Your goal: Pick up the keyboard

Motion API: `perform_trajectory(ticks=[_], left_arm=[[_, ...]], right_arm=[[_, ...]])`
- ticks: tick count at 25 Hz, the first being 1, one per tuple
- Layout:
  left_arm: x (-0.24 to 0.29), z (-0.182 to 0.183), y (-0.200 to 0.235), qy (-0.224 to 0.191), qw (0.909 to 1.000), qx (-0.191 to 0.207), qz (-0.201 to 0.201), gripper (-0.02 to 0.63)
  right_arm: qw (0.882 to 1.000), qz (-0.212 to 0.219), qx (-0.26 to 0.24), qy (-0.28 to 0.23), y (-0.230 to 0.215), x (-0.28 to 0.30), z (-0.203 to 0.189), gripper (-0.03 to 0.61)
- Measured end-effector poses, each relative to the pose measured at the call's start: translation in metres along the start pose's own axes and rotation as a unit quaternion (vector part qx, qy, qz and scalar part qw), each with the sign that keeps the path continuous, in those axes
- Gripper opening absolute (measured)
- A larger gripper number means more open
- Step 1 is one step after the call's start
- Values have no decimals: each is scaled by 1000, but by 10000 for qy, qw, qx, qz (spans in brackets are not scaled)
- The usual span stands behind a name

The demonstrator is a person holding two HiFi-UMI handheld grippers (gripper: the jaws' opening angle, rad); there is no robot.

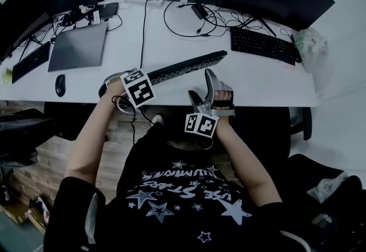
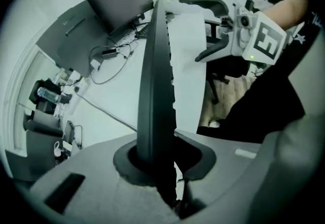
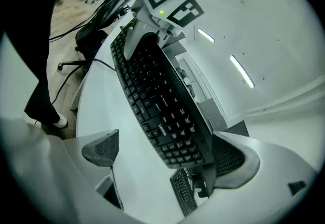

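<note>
**Keyboard on edge, gripped at its left end**

My left tongs [image 2: 167,167] are pinching the left end of the long black plastic keyboard [image 1: 183,68], with its thin body wedged between the two pads. The keyboard is tipped up on its long edge over the front part of the white surface [image 1: 257,82]. It slants away from my left hand toward the right.

My right tongs [image 1: 205,92] stand spread at the keyboard's other end. The key face lies between the jaws, one pad just beside its rim and the other well apart from it.

Farther back on the surface lie a second black keyboard [image 1: 263,45], a closed grey laptop [image 1: 77,48] and a small black mouse [image 1: 60,85].
</note>
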State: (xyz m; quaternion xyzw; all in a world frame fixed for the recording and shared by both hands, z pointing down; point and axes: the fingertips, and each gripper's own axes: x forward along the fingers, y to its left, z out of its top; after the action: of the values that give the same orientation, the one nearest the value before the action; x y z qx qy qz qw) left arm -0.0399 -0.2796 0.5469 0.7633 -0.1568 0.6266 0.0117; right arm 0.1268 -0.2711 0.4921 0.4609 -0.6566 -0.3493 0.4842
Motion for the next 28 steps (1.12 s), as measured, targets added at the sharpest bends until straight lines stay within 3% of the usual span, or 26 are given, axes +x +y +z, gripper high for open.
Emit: perform_trajectory(ticks=[2, 5, 12, 16, 17, 20, 28], left_arm=[[-9, 1, -1, -236, 9983, -367, 387, 81], [-24, 2, -13, -642, 9921, -866, 636, 81], [-47, 0, -74, -1283, 9748, -1729, 585, 81], [-68, 4, -110, -1704, 9612, -2079, 617, 81], [-74, 4, -117, -1805, 9572, -2169, 647, 81], [-85, 1, -140, -2040, 9444, -2512, 582, 81], [-98, -16, -169, -2494, 9147, -3157, 374, 81]], right_arm=[[9996, -26, 286, 34, -3, -14, -3, 571], [9975, -9, 708, 57, -2, -35, -7, 571], [9865, 10, 1638, 47, -3, -85, -17, 569], [9692, 362, 2434, 82, 6, -106, -27, 558], [9628, 450, 2663, 114, 9, -111, -29, 519], [9447, 590, 3222, 179, 16, -124, -33, 312], [8990, 792, 4305, 166, 25, -146, -38, 9]])
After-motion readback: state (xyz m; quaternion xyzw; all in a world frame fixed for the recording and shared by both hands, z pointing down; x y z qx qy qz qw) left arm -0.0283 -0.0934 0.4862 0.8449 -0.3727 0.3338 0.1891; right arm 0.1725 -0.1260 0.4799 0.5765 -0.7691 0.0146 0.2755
